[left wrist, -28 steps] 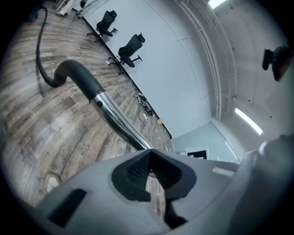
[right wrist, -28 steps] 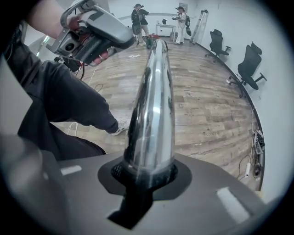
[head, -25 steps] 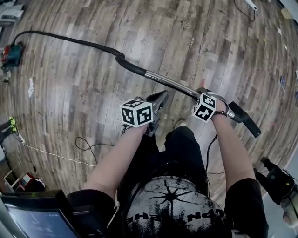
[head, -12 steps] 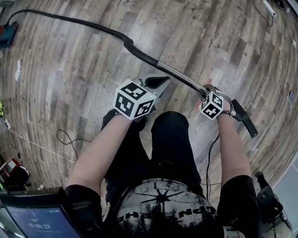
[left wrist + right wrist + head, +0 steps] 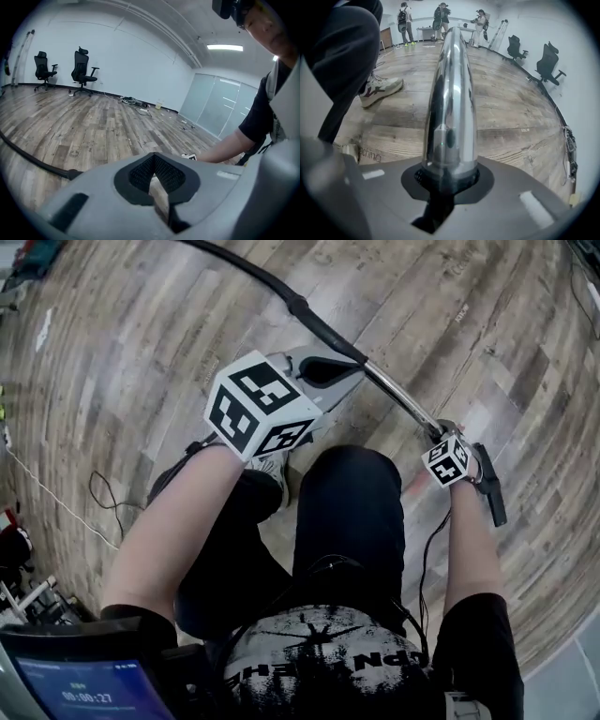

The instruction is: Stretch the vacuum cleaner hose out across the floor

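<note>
Grips chrome wand tube (image 5: 450,93) in right gripper (image 5: 450,180), jaws just closing in; keeps left gripper (image 5: 157,183) pressed together, empty, beside black hose (image 5: 47,167).

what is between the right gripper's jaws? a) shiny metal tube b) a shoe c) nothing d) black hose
a: in the right gripper view the right gripper has its jaws, which have just been closing further, clamped on the shiny metal tube.
</note>
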The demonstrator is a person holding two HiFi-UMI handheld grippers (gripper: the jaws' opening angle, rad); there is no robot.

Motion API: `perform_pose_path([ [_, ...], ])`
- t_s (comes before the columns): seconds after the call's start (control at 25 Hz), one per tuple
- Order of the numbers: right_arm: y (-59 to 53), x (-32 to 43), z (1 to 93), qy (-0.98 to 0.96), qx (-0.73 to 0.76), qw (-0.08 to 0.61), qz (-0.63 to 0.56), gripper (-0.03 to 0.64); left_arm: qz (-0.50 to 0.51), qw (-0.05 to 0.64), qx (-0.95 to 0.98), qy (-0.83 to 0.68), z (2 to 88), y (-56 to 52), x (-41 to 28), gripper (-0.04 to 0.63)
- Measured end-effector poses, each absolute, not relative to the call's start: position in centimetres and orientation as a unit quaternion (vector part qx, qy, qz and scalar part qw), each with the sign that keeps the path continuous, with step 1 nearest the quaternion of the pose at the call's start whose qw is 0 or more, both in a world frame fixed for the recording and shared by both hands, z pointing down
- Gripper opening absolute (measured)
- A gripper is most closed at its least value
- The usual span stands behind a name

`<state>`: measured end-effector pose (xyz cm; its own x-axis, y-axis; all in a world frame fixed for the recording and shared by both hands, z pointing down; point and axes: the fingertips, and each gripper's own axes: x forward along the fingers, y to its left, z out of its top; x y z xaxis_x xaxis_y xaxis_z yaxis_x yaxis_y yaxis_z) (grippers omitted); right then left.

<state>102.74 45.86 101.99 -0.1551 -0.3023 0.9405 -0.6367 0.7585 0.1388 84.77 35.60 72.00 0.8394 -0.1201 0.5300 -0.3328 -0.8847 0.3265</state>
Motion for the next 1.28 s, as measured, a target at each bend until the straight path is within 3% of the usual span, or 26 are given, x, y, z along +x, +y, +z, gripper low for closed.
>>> perform_pose_path([
  [0.24,47.7,103.2,107.4,-0.733,0.3,0.581,0.187,0.06,0.267,0.216,0.928,-0.143,72.8,37.7,82.7,0.0],
  [0.64,48.4,104.3,108.7,-0.713,0.285,0.608,0.201,0.063,0.278,0.235,0.921,-0.138,73.4,38.5,81.9,0.0],
  [0.8,49.7,103.8,109.2,-0.707,0.269,0.616,0.22,0.117,0.282,0.234,0.923,-0.12,73.4,39.1,82.8,0.0],
  [1.28,54.5,102.9,109.7,-0.695,0.215,0.643,0.241,0.195,0.271,0.226,0.931,-0.092,72.6,39.9,84.1,0.0],
])
